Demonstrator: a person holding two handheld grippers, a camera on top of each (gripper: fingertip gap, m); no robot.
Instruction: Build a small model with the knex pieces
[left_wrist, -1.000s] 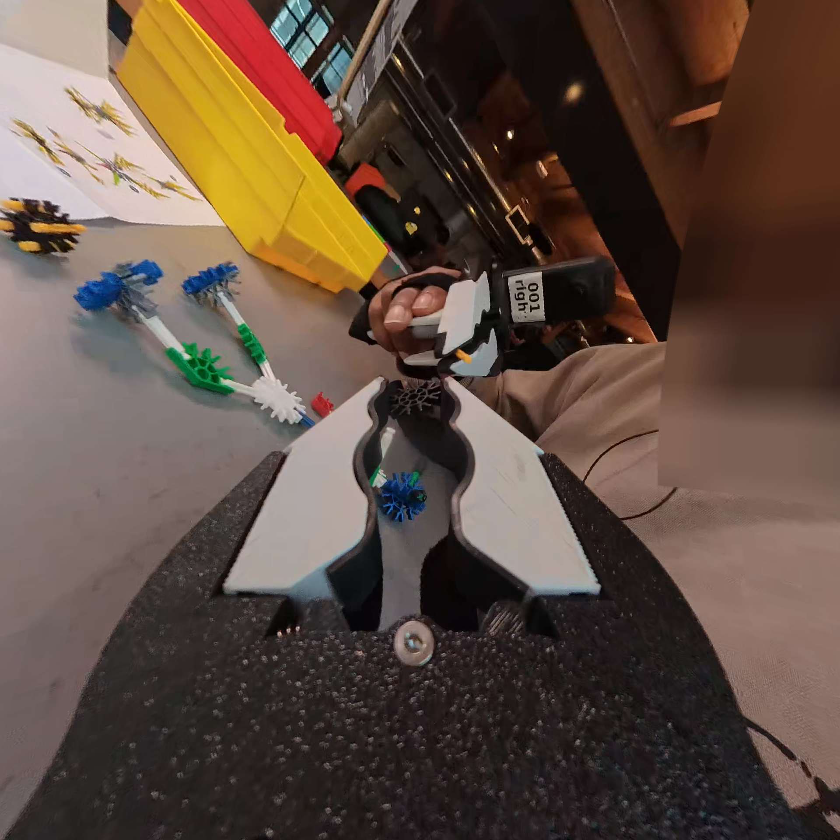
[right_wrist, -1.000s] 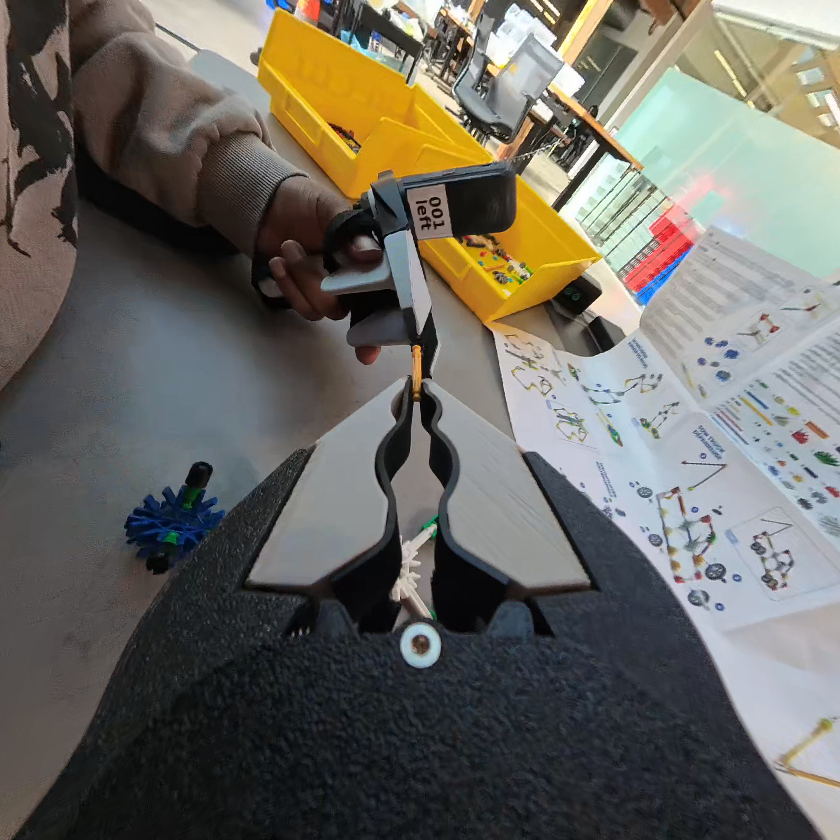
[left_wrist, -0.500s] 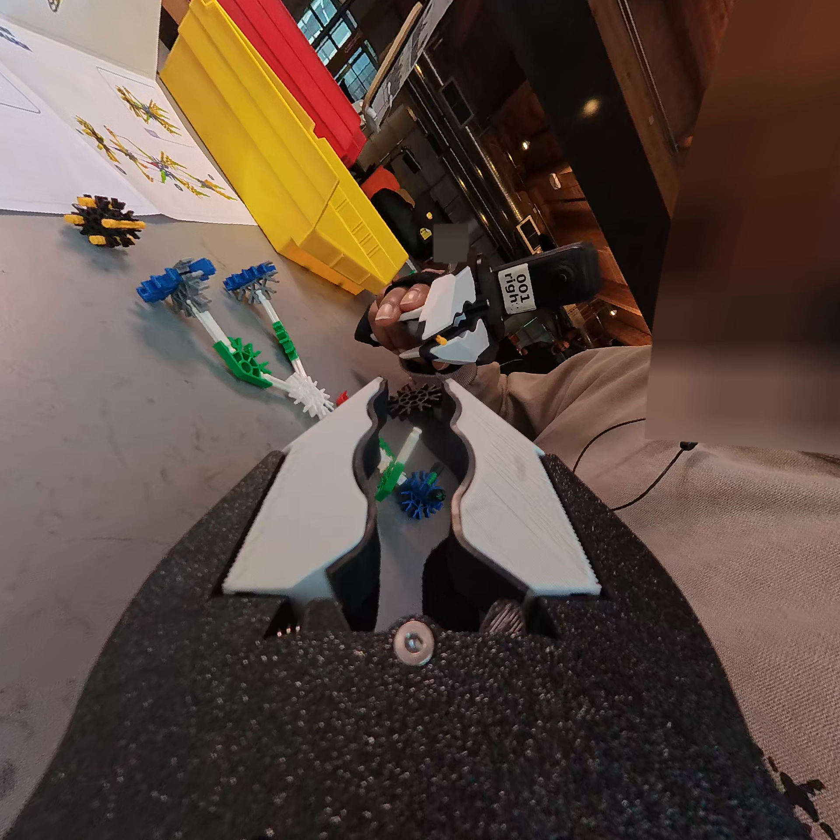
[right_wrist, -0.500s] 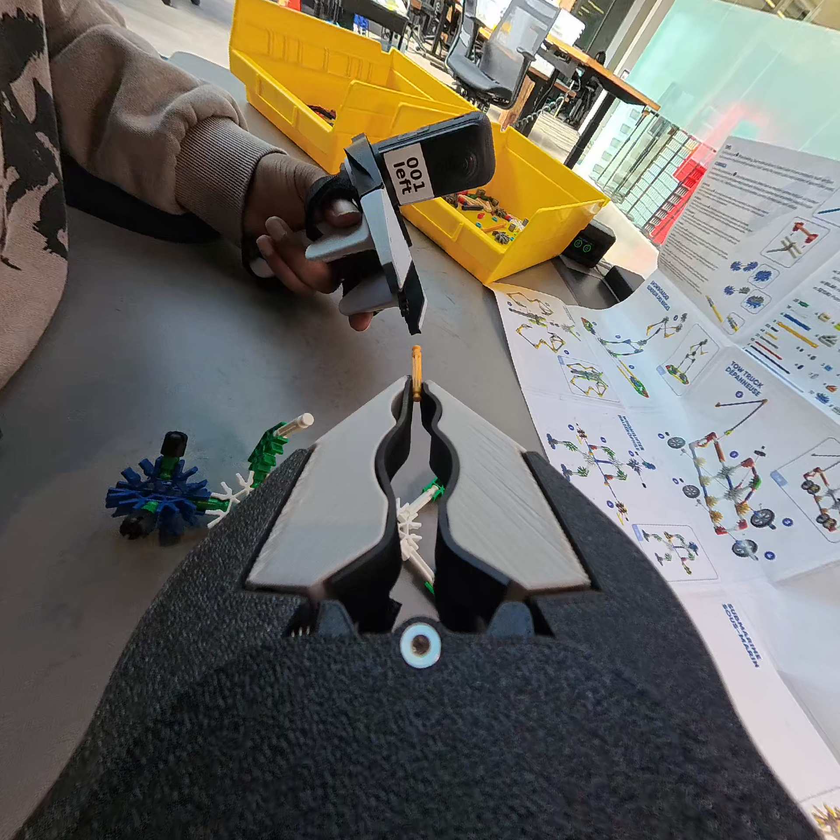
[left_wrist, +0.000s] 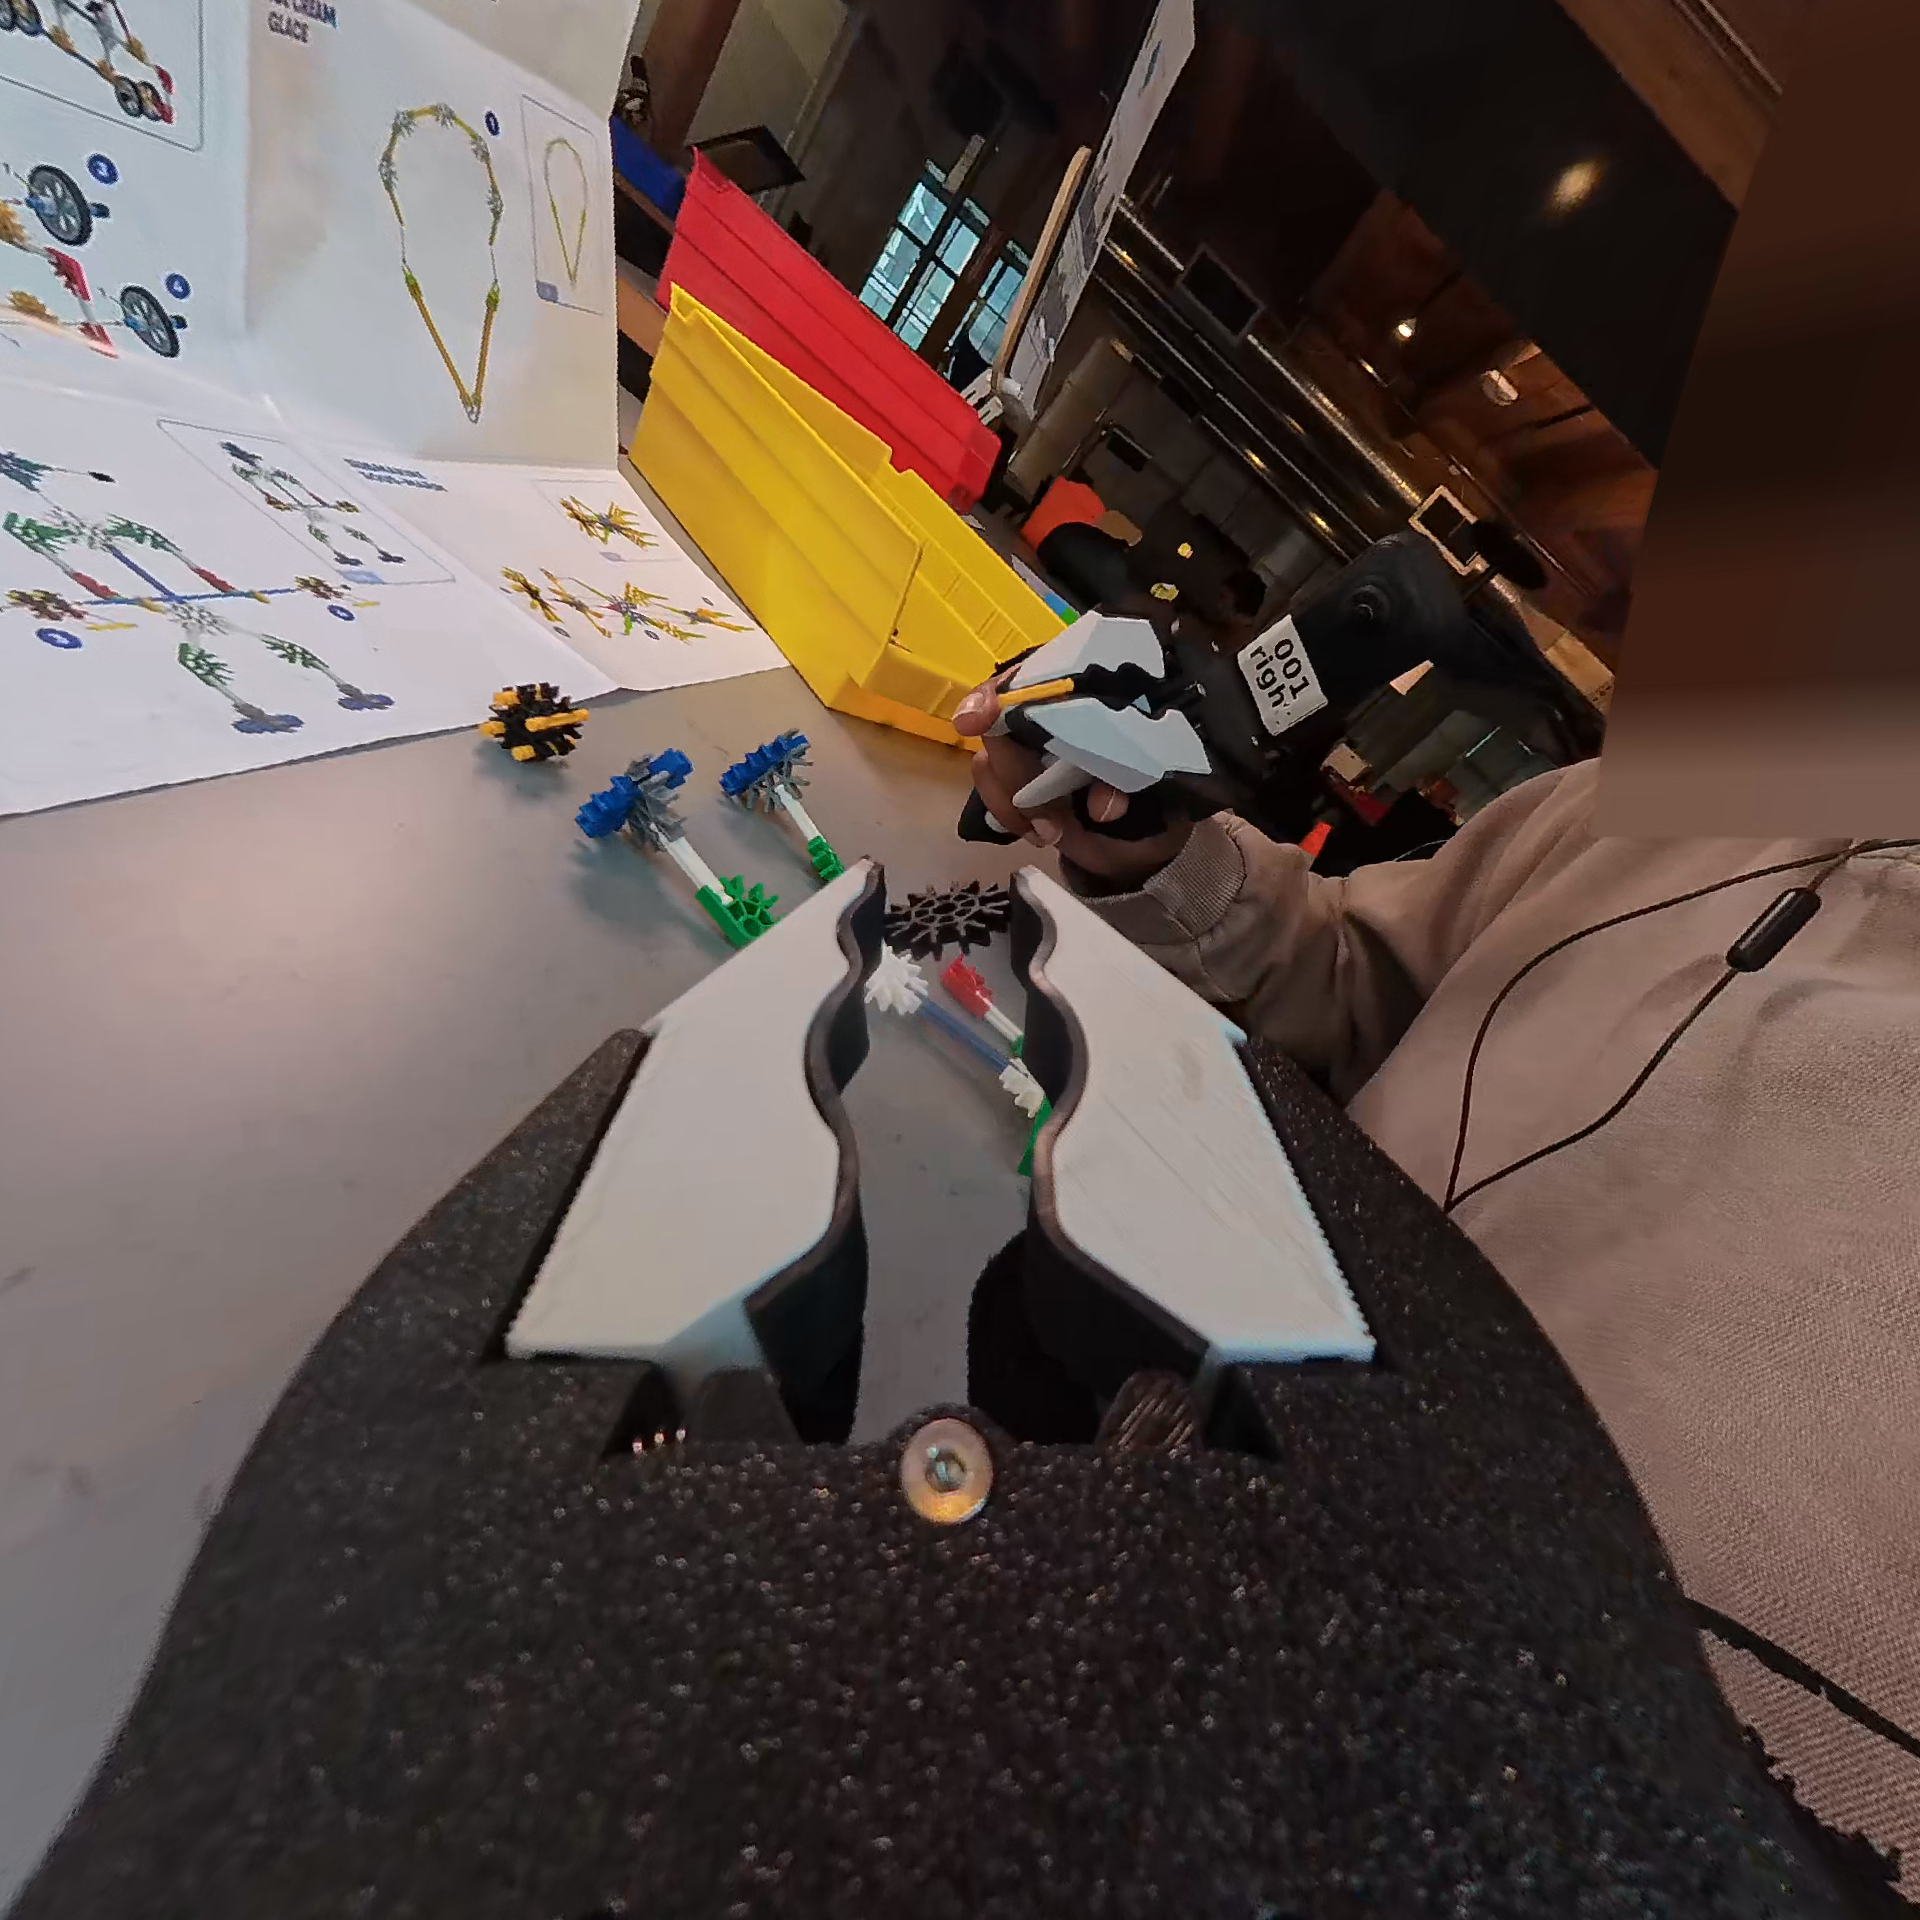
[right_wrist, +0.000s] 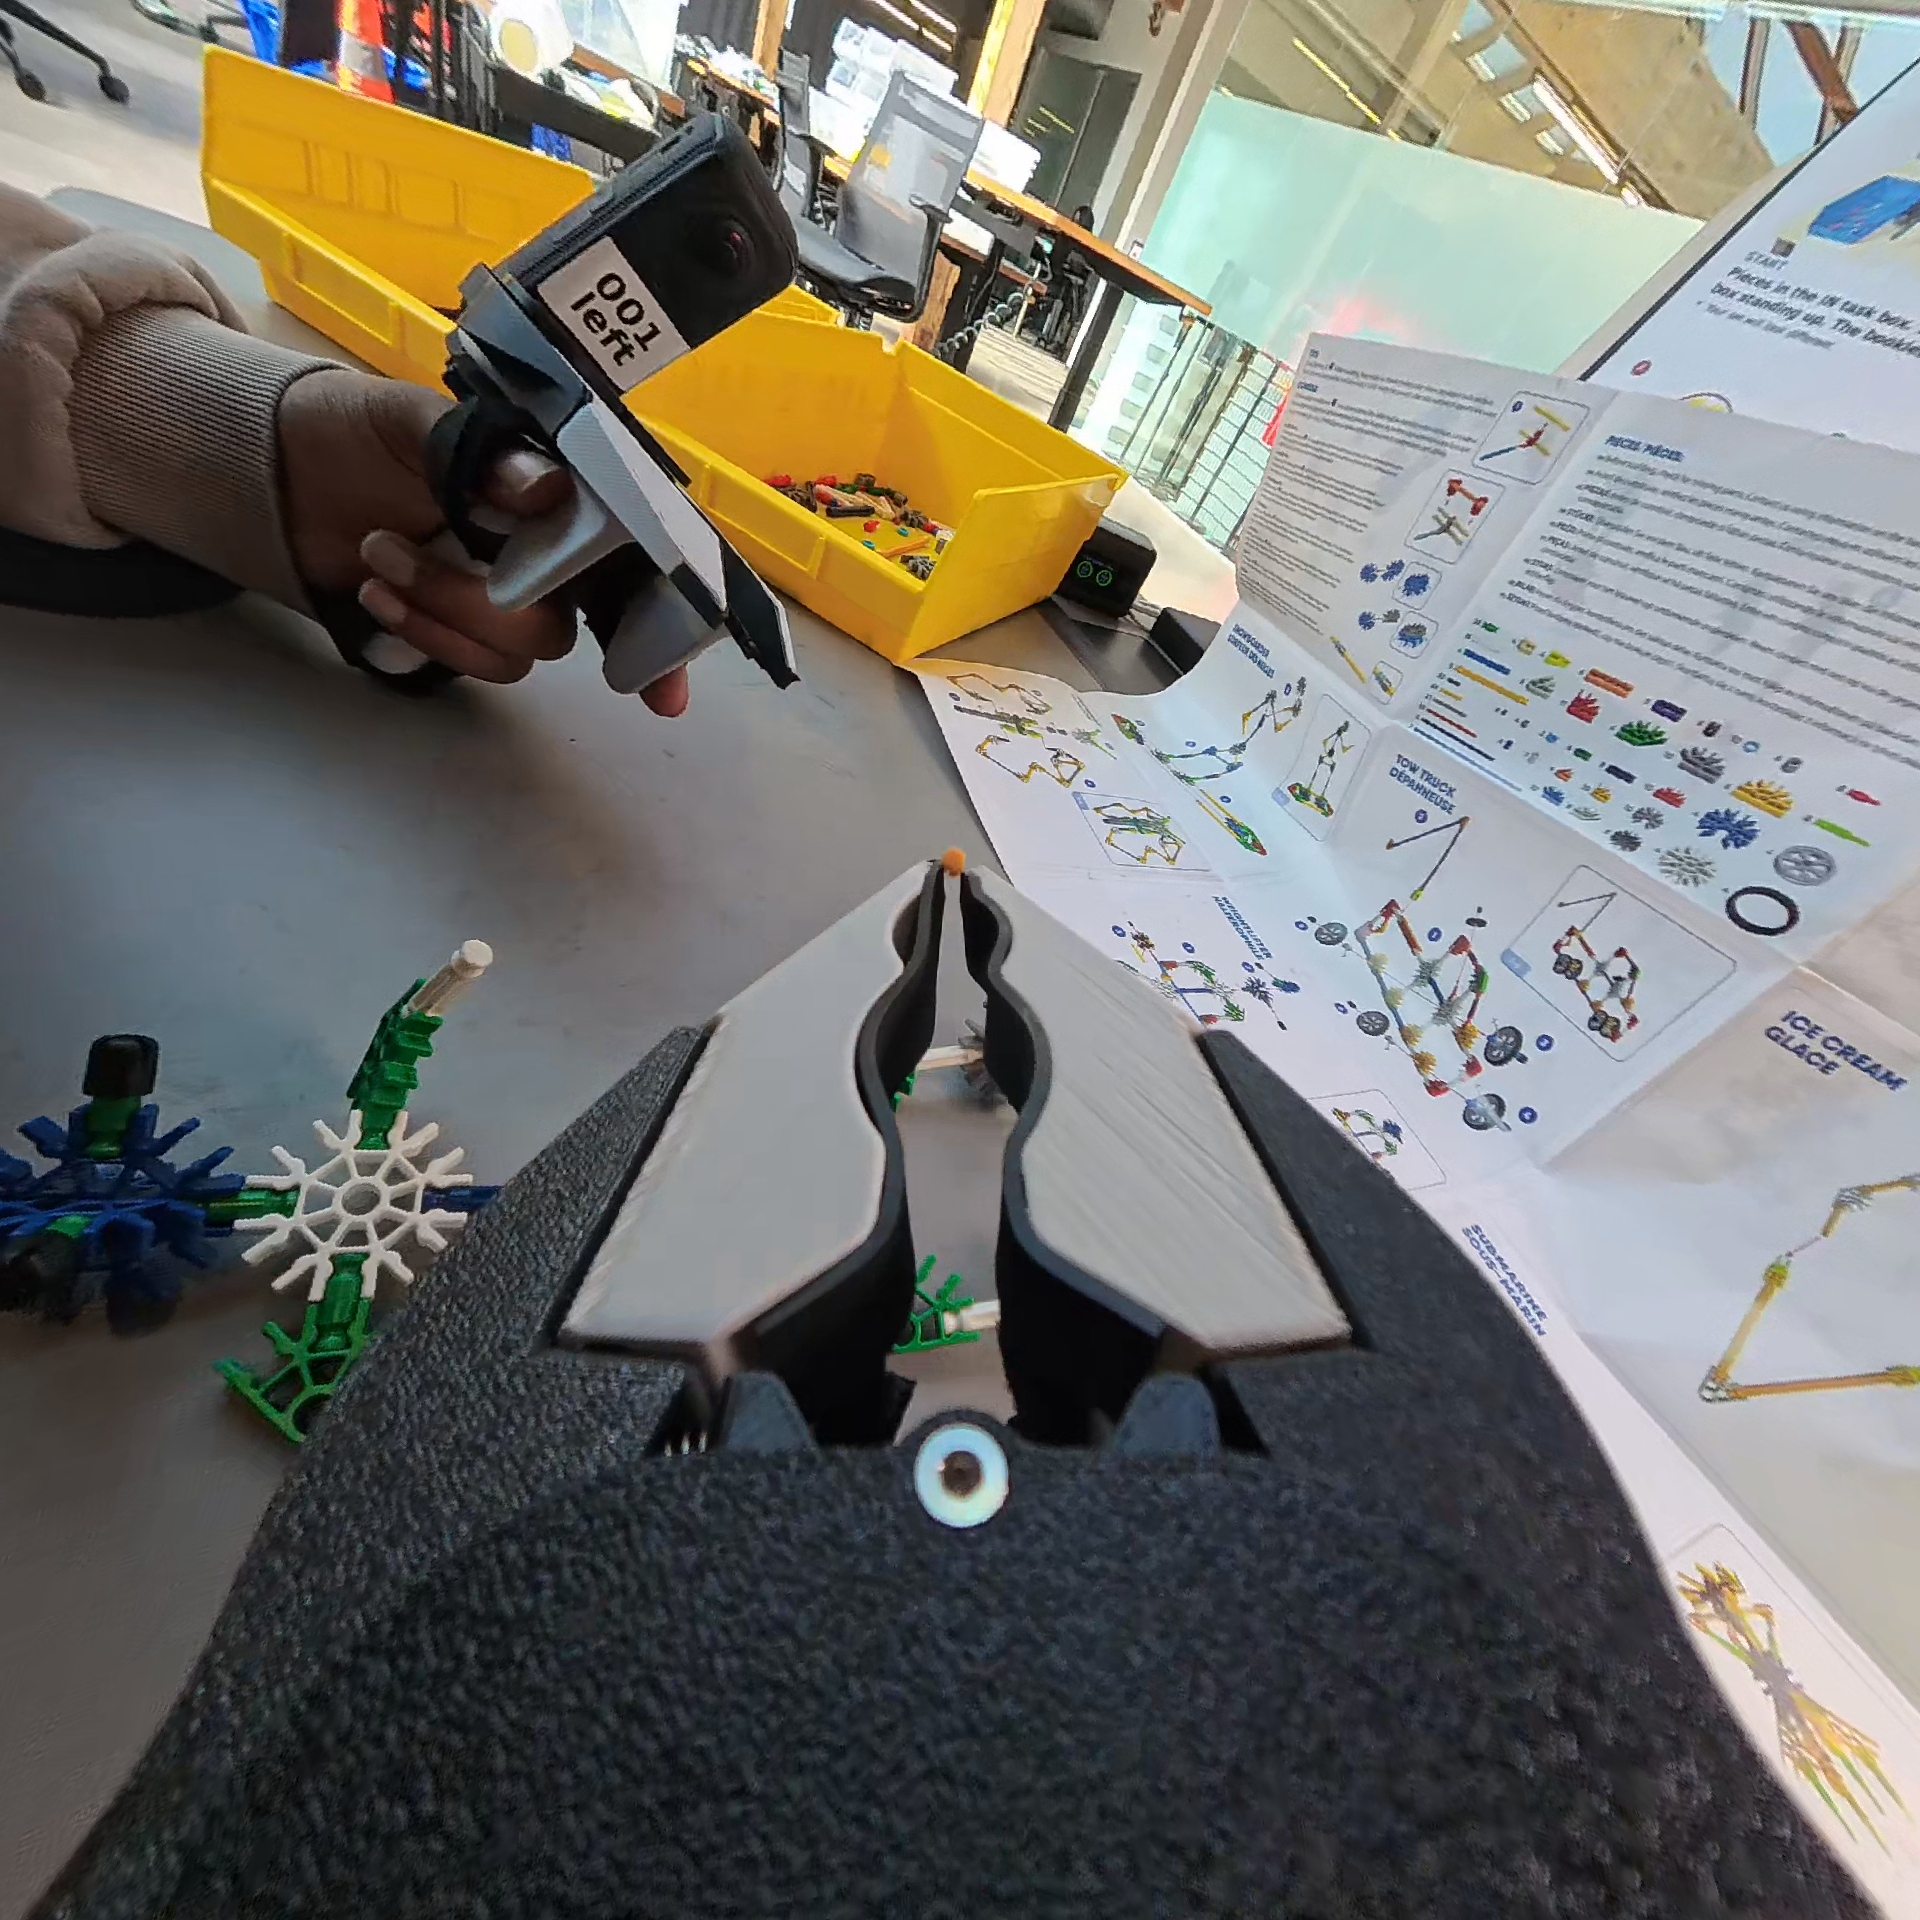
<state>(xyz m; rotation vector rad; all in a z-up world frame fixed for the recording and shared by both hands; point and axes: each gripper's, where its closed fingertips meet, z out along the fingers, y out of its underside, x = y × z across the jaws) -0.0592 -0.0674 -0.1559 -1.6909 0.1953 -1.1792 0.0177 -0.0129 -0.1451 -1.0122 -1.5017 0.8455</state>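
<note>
While the grey worktop spreads under both grippers, a white instruction sheet lies ahead and to the right of the right gripper's fingers. Ahead and to their left stands a yellow bin with a small heap of mixed coloured pieces on its floor; a second yellow bin behind it is mostly hidden by the hand. A red bin sits beyond the yellow one; its inside is out of sight. The left gripper holds its fingers narrowly apart, empty, just short of a black snowflake connector; a white, blue and red assembly shows partly through the gap. The right gripper pinches a thin yellow rod at its tips.
</note>
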